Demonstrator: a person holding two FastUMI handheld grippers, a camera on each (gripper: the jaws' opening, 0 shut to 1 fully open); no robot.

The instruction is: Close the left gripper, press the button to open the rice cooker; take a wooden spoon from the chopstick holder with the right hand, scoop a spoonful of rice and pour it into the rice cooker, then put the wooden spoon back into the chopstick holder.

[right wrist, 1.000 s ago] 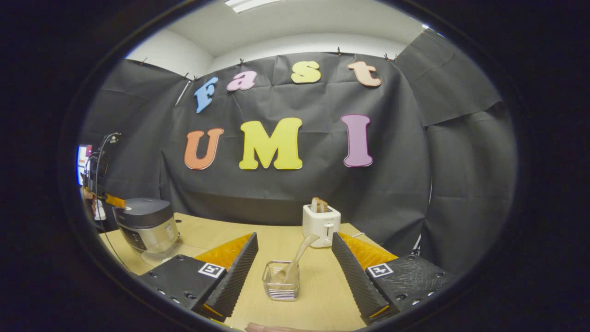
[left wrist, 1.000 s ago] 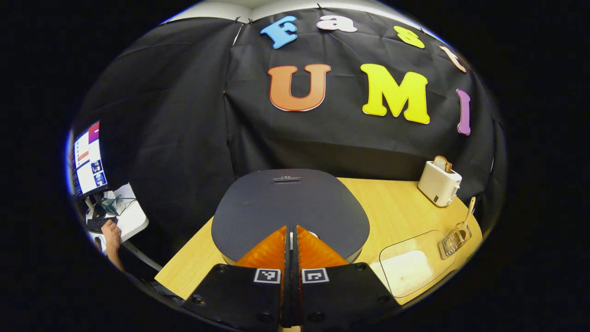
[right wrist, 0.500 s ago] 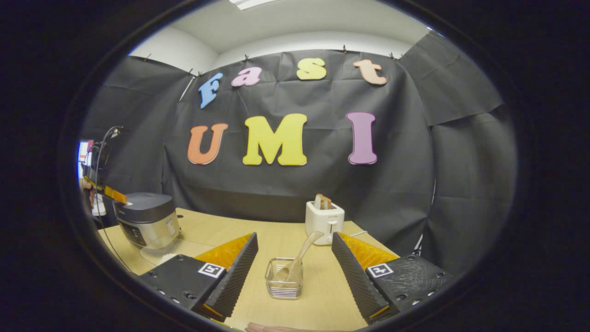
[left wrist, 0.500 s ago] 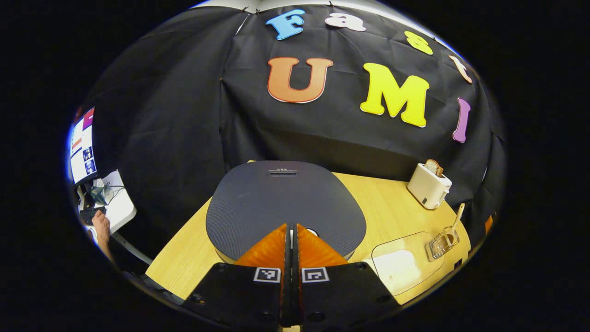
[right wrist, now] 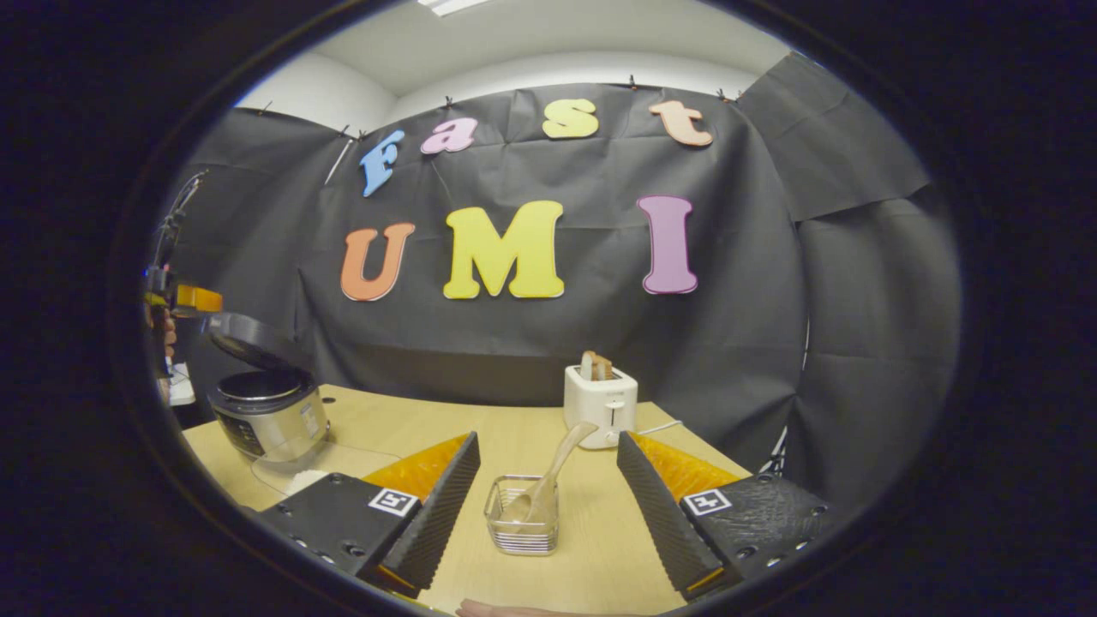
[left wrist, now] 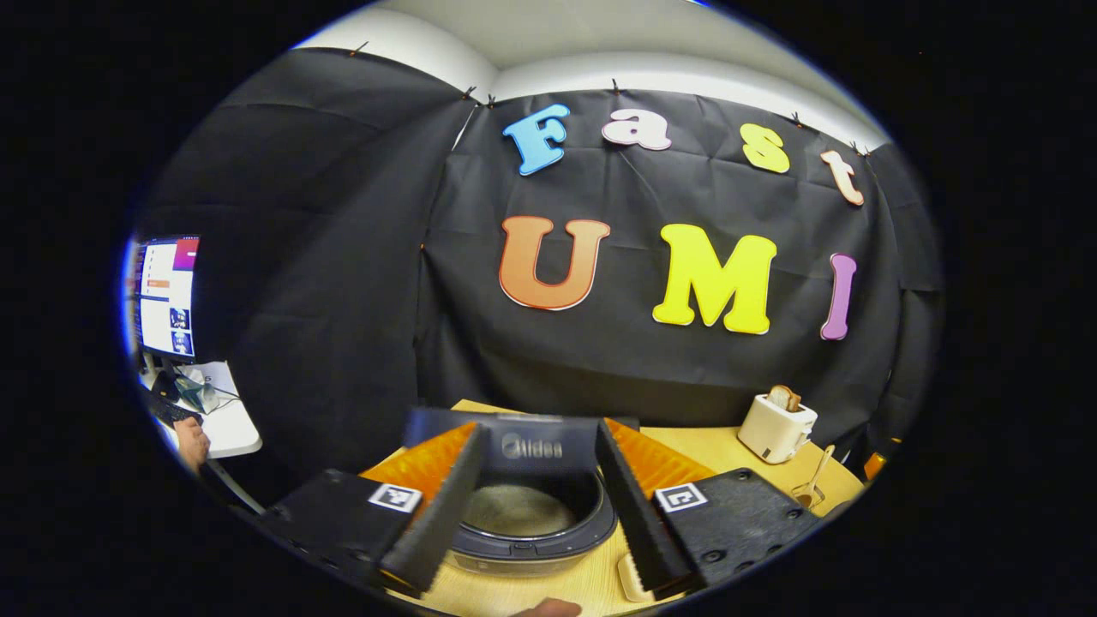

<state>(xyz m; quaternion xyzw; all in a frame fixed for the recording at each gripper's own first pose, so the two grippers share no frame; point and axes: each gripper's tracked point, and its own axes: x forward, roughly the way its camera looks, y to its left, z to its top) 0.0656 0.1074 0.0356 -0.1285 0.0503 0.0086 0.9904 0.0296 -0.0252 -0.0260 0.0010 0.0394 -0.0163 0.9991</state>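
Note:
The rice cooker (left wrist: pixel 531 523) stands open, its lid (left wrist: pixel 531 444) tilted up at the back and the inner pot showing. My left gripper (left wrist: pixel 540 428) hovers open just above and in front of it, holding nothing. In the right gripper view the cooker (right wrist: pixel 267 416) sits at the far left with its lid (right wrist: pixel 248 338) raised and the left gripper (right wrist: pixel 193 300) above it. My right gripper (right wrist: pixel 547 441) is open, its fingers either side of the wire chopstick holder (right wrist: pixel 521 527). A wooden spoon (right wrist: pixel 555 471) leans in the holder, untouched.
A white toaster (right wrist: pixel 600 403) with bread stands at the back of the wooden table (right wrist: pixel 591 557). A clear tray (right wrist: pixel 296 467) holding rice lies beside the cooker. A monitor (left wrist: pixel 167 296) and a person's hand (left wrist: pixel 193 441) sit off the table's left.
My left gripper went from shut on top of the closed lid to open and lifted back. The cooker lid swung up. The right gripper barely moved.

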